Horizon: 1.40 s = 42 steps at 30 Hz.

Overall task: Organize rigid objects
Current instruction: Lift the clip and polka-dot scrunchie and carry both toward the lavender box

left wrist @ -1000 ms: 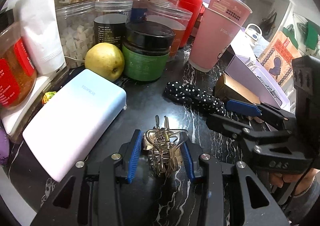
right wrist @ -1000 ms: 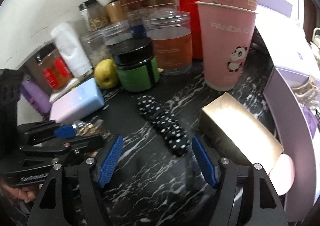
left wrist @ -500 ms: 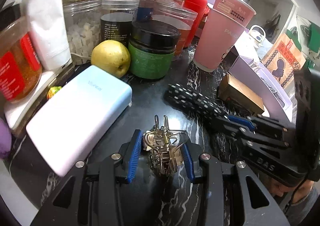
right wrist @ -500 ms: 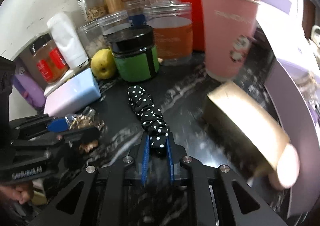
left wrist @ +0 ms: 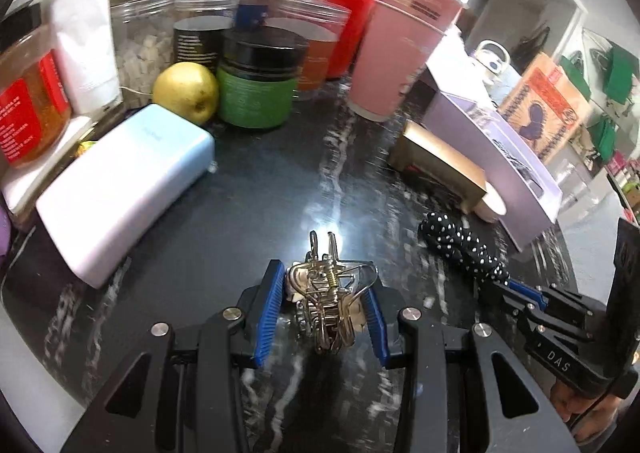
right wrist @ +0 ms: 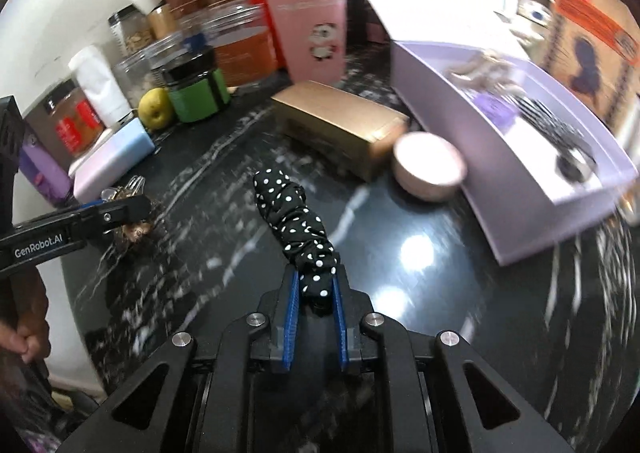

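beside the lilac box, countertop lies bare.

Left tool clamps gold clip; polka-dot scrunchie right, in right tool.

Open black marble tabletop lies ahead at twelve o'clock. Jars and pink cups wall the far edge; a pastel box blocks ten o'clock; gold box and lilac tray block two o'clock.
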Available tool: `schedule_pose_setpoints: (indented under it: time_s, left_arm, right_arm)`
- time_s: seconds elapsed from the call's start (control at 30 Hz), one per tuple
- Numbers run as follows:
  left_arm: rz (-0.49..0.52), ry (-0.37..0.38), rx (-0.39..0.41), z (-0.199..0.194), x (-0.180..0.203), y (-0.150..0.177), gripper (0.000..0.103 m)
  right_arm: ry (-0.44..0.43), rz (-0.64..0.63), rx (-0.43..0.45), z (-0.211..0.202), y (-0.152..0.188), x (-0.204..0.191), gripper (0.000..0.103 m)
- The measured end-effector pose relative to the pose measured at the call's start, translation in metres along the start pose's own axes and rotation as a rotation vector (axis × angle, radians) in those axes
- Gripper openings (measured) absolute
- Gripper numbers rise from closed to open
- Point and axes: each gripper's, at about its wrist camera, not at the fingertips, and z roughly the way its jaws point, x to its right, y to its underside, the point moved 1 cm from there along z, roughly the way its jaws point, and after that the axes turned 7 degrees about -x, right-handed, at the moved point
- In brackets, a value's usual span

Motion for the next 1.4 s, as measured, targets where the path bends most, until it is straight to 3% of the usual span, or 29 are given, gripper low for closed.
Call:
schedule_pose_setpoints:
  time_s: [0.43, 0.63, 0.67, 0.7, 0.73, 0.77, 0.8, 1.23, 1.33, 1.4]
  left_arm:
    - [0.104, 0.112, -0.056, 0.016, 0.057, 0.014, 0.038]
    - [0.165, 0.125, -0.081, 0.025, 0.077, 0.015, 0.038]
    - [0.168, 0.122, -0.080, 0.025, 0.079, 0.015, 0.038]
    - [0.167, 0.120, -0.080, 0.025, 0.079, 0.015, 0.038]
    - [0.164, 0.118, -0.079, 0.025, 0.080, 0.014, 0.038]
    - [0.163, 0.116, -0.079, 0.026, 0.080, 0.014, 0.038]
    - [0.163, 0.113, -0.079, 0.026, 0.080, 0.014, 0.038]
    - [0.142, 0.077, -0.072, 0.028, 0.081, 0.009, 0.038]
    - [0.148, 0.072, -0.075, 0.028, 0.082, 0.010, 0.038]
    - [0.151, 0.069, -0.073, 0.029, 0.084, 0.011, 0.038]
  right_arm:
    - [0.064, 0.087, 0.014, -0.040, 0.052, 0.023, 0.016]
    - [0.081, 0.062, 0.029, -0.047, 0.066, 0.021, 0.017]
    - [0.083, 0.054, 0.031, -0.047, 0.066, 0.021, 0.023]
    - [0.092, 0.046, 0.032, -0.046, 0.065, 0.021, 0.040]
    - [0.105, 0.037, 0.032, -0.047, 0.066, 0.021, 0.048]
    - [0.119, 0.017, 0.038, -0.046, 0.064, 0.020, 0.056]
    - [0.128, -0.001, 0.045, -0.045, 0.063, 0.020, 0.057]
    - [0.092, -0.050, 0.054, -0.028, 0.040, 0.030, 0.057]
    - [0.100, -0.072, 0.067, -0.027, 0.039, 0.028, 0.043]
    - [0.095, -0.076, 0.073, -0.027, 0.040, 0.027, 0.025]
